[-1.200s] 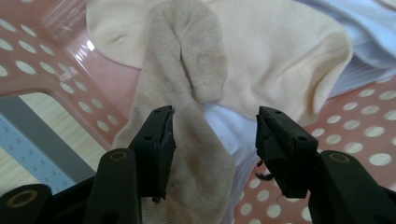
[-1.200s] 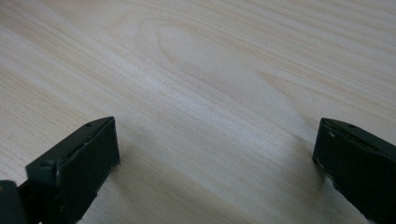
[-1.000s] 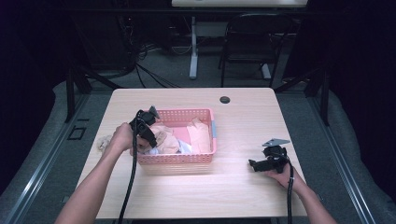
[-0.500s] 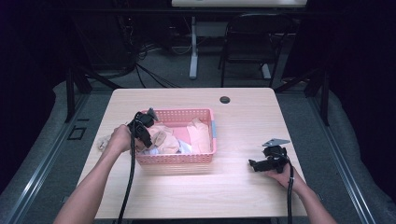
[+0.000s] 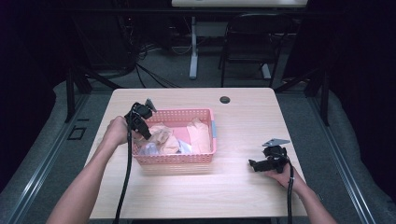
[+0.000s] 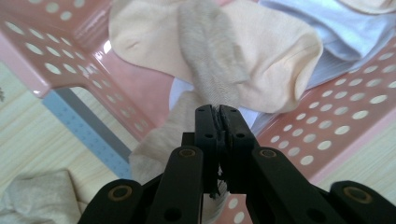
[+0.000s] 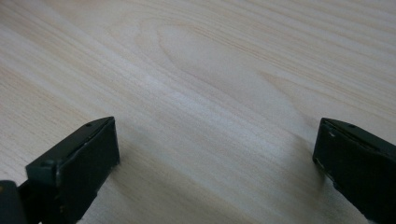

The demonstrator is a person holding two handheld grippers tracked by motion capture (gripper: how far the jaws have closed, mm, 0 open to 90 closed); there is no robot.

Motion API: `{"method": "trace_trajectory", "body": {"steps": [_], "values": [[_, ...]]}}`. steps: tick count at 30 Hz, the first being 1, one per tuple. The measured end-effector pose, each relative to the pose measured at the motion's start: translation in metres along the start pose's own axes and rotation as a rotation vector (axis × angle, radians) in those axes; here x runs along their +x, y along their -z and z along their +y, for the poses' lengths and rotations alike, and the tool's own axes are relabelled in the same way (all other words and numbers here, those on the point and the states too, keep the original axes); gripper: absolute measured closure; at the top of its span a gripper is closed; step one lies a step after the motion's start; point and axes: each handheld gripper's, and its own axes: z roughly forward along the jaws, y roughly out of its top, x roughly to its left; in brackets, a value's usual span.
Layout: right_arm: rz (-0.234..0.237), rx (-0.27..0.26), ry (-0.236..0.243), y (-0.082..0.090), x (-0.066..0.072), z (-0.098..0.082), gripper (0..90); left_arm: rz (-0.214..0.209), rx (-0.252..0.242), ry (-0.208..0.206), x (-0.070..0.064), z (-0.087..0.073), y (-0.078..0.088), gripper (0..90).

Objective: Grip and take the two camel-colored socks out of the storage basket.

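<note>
Left tool (image 6: pixel 218 114) lifted, clamped on beige sock (image 6: pixel 212 60) | sock hangs lengthwise | right tool (image 7: pixel 215 154) wide open, empty

Soft knit sock (image 6: pixel 210 70), glossy plastic basket (image 6: pixel 322 140)

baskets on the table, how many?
1: a pink basket left of centre on the table, holding socks; the left gripper pinches one.

Bare table (image 5: pixel 243 186) between basket (image 5: pixel 205 157) and right tongs (image 5: pixel 252 164).
</note>
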Motion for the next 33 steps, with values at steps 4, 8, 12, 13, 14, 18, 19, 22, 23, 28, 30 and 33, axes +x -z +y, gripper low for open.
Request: {"method": "trace_trajectory", "body": {"steps": [4,8,12,13,14,18,19,22,23,28,30,33], "values": [[0.0,0.0,0.0,0.0,0.0,0.0,0.0,0.01,-0.019,-0.005,-0.001,0.002,0.014,86.9],[0.0,0.0,0.0,0.0,0.0,0.0,0.0,0.012,-0.042,-0.007,0.0,0.004,0.029,87.0],[0.0,0.0,0.0,0.0,0.0,0.0,0.0,0.019,-0.063,-0.014,0.0,0.006,0.044,86.9],[0.001,0.0,0.0,0.0,0.0,0.0,0.0,0.023,-0.071,-0.014,-0.001,0.007,0.049,86.9],[0.0,0.0,0.0,0.0,0.0,0.0,0.0,0.022,-0.074,-0.018,-0.001,0.008,0.053,86.9],[0.0,0.0,0.0,0.0,0.0,0.0,0.0,0.022,-0.098,-0.025,-0.003,0.011,0.066,86.9],[0.0,-0.001,0.0,0.0,0.0,0.0,0.0,0.028,-0.105,-0.029,-0.005,0.013,0.072,86.9],[0.002,-0.003,-0.003,0.0,0.0,0.0,0.0,0.031,-0.113,-0.038,-0.007,0.015,0.078,86.9],[0.001,-0.004,-0.003,0.0,0.0,0.0,0.0,0.035,-0.116,-0.044,-0.009,0.017,0.084,86.9],[0.001,-0.004,-0.003,0.0,0.0,0.0,0.0,0.046,-0.136,-0.052,-0.012,0.02,0.095,86.9],[0.0,-0.002,-0.001,0.0,0.0,0.0,0.0,0.05,-0.139,-0.055,-0.012,0.021,0.098,86.9],[0.0,-0.003,-0.002,0.0,0.0,0.0,0.0,0.057,-0.147,-0.049,-0.01,0.018,0.104,86.8]]}}
